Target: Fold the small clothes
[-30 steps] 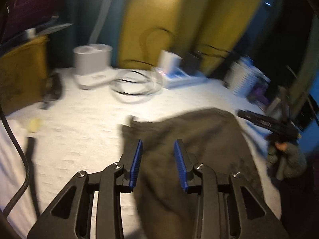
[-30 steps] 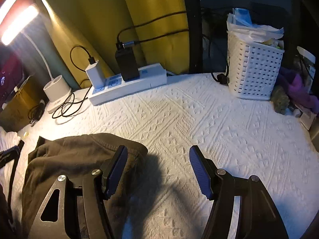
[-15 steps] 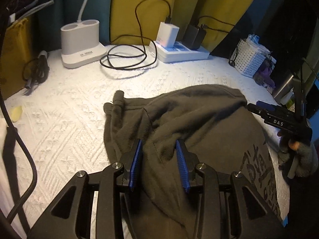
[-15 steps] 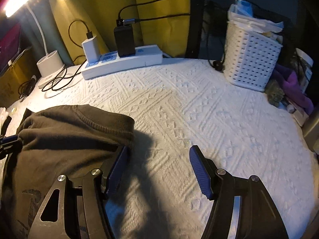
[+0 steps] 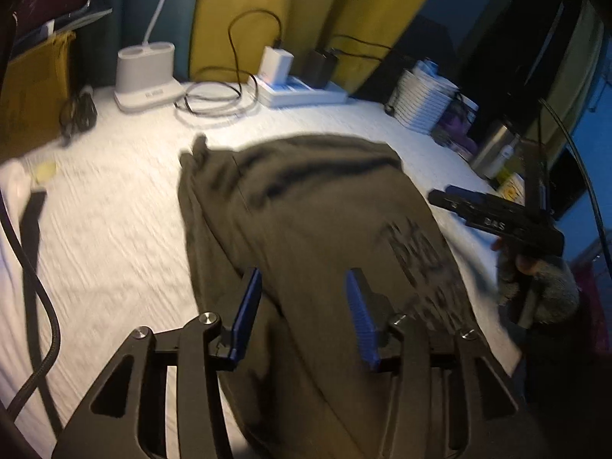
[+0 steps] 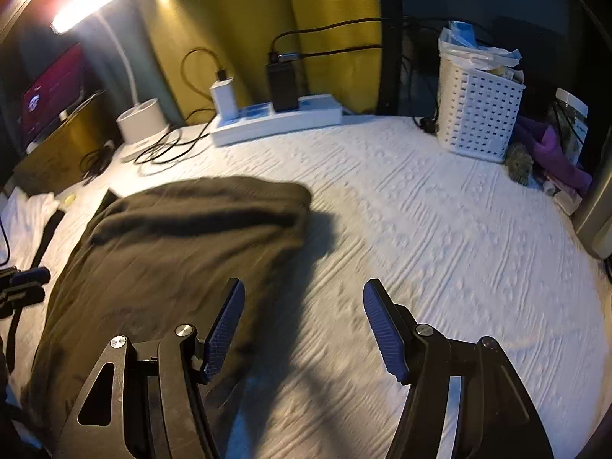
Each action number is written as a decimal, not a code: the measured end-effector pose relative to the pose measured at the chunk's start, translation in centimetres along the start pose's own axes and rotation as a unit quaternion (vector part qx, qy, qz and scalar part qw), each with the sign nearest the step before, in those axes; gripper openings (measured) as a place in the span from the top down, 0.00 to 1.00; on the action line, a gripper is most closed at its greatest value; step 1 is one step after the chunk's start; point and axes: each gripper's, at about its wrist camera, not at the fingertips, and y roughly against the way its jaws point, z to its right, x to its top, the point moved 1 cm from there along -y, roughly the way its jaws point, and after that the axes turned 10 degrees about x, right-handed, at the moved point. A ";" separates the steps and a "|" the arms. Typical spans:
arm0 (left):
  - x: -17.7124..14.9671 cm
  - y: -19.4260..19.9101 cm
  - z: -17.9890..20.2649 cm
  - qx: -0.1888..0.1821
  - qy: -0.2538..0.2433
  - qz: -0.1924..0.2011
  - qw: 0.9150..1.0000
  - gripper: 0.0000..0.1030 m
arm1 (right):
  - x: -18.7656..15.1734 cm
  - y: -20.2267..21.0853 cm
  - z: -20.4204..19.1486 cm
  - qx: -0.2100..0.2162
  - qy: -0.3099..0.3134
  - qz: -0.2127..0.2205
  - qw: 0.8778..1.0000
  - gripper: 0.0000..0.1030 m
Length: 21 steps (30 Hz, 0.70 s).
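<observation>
A home bedroom — quilted bedspread (image 6: 440,229), yellow curtains (image 6: 237,19), bedside lamp (image 6: 141,114).

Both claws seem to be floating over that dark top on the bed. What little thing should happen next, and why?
Probably lower the left gripper onto the dark top and pinch its near edge for another fold. Its jaws are opening and press on nothing, with the cloth lying flat beneath them on the white bedspread. The right gripper is open too, beside the top's edge, mostly over bare bedspread.
</observation>
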 end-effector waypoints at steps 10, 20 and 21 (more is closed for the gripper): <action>-5.8 1.0 1.9 -0.010 -0.025 -0.036 0.999 0.73 | -4.7 1.1 -4.5 0.026 0.022 -0.018 0.999 0.35; -7.3 2.5 1.0 0.000 -0.019 -0.025 0.999 0.95 | -9.0 1.7 -6.3 0.000 0.049 -0.043 0.998 0.35; -7.3 2.5 1.0 -0.002 -0.019 -0.025 1.000 0.95 | -9.3 1.9 -6.2 -0.003 0.047 -0.043 0.998 0.35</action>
